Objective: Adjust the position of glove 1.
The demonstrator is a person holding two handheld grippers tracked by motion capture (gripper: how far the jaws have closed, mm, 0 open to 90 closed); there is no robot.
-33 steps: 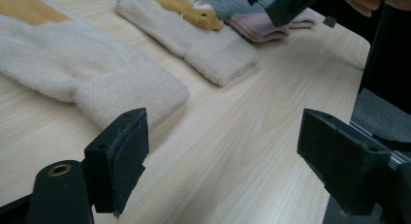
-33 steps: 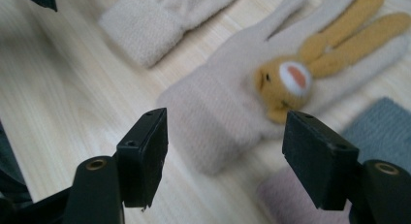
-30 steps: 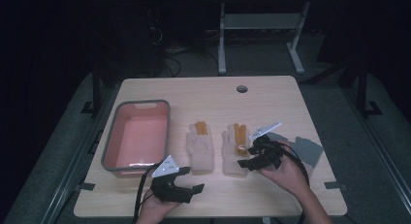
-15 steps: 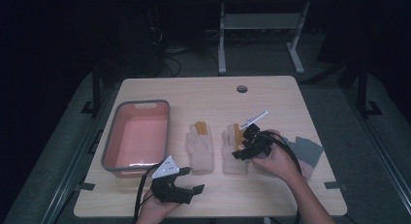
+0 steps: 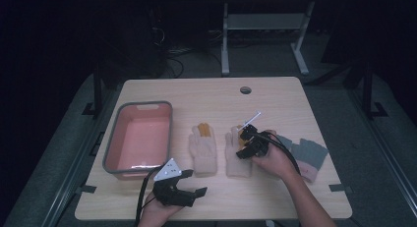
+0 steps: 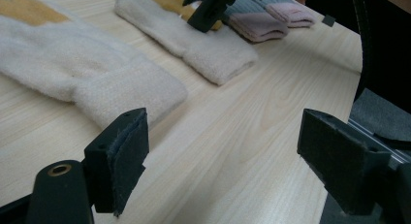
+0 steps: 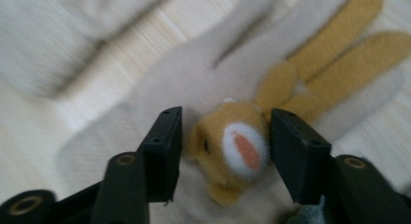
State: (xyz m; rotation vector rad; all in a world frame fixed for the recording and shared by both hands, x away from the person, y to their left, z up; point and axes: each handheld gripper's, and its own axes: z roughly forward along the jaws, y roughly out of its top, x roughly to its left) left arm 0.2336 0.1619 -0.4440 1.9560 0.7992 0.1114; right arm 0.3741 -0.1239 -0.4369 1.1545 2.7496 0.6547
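Two cream gloves with tan fingers lie side by side on the table: the left glove (image 5: 202, 148) (image 6: 72, 73) and the right glove (image 5: 237, 158) (image 6: 194, 40) (image 7: 160, 83). My right gripper (image 5: 242, 143) (image 7: 225, 151) is down on the right glove. Its jaws have just been closing and now flank a tan plush animal face (image 7: 232, 146) on the glove, very near its sides without visibly squeezing it. My left gripper (image 5: 195, 184) (image 6: 223, 146) rests open near the table's front edge, with nothing between its jaws and pointing toward the glove cuffs.
A pink tub with a grey rim (image 5: 110, 148) stands at the left of the table (image 5: 206, 94). A grey and a pink glove (image 5: 310, 153) (image 6: 271, 18) lie right of my right hand. A cable hole (image 5: 245, 90) sits near the far edge.
My right gripper has moved away from the person and slightly left, onto the right cream glove, and its jaws have narrowed around the tan face. The left gripper has stayed put.
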